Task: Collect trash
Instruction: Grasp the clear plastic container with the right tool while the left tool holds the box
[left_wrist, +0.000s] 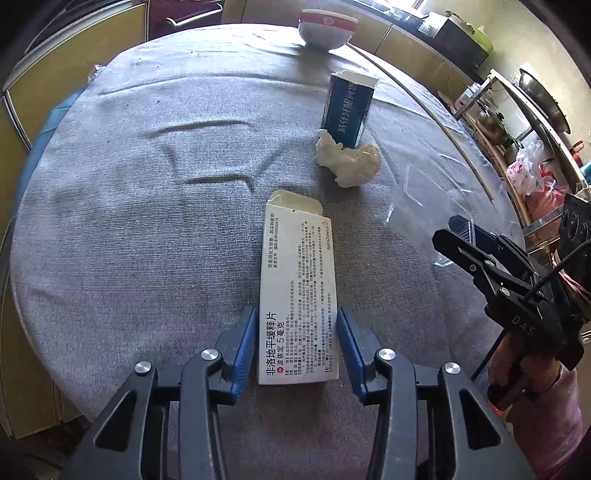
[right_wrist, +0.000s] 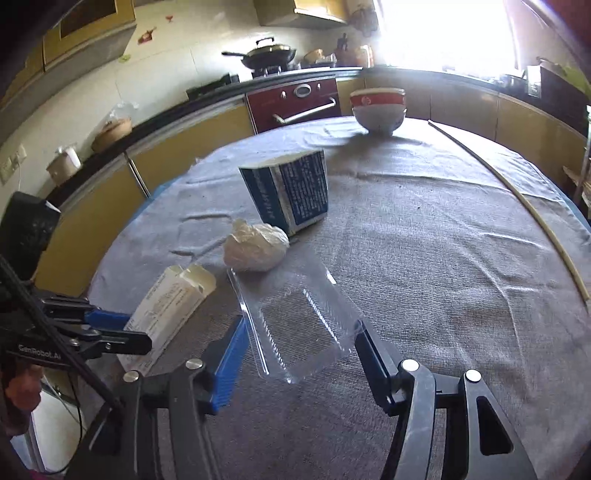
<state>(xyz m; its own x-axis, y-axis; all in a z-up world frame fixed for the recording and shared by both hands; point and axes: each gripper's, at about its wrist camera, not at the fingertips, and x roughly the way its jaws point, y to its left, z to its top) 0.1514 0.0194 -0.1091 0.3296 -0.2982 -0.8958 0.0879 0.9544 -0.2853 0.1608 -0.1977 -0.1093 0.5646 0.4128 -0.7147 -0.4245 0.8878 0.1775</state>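
Note:
A flat white medicine box (left_wrist: 298, 295) lies on the grey tablecloth (left_wrist: 129, 221). My left gripper (left_wrist: 297, 325) straddles its near end, with the blue pads beside its long edges and thin gaps showing. It also shows in the right wrist view (right_wrist: 170, 306). Beyond it lie a crumpled white tissue (left_wrist: 349, 160) and a blue carton (left_wrist: 349, 109). A clear plastic tray (right_wrist: 299, 325) lies between the open fingers of my right gripper (right_wrist: 301, 349), touching neither. The tissue (right_wrist: 255, 249) and blue carton (right_wrist: 291, 190) lie past it.
A stack of red-rimmed bowls (right_wrist: 378, 109) stands at the table's far edge. A thin pale stick (right_wrist: 524, 206) lies along the right side of the table. Kitchen counters, an oven and a wok ring the table.

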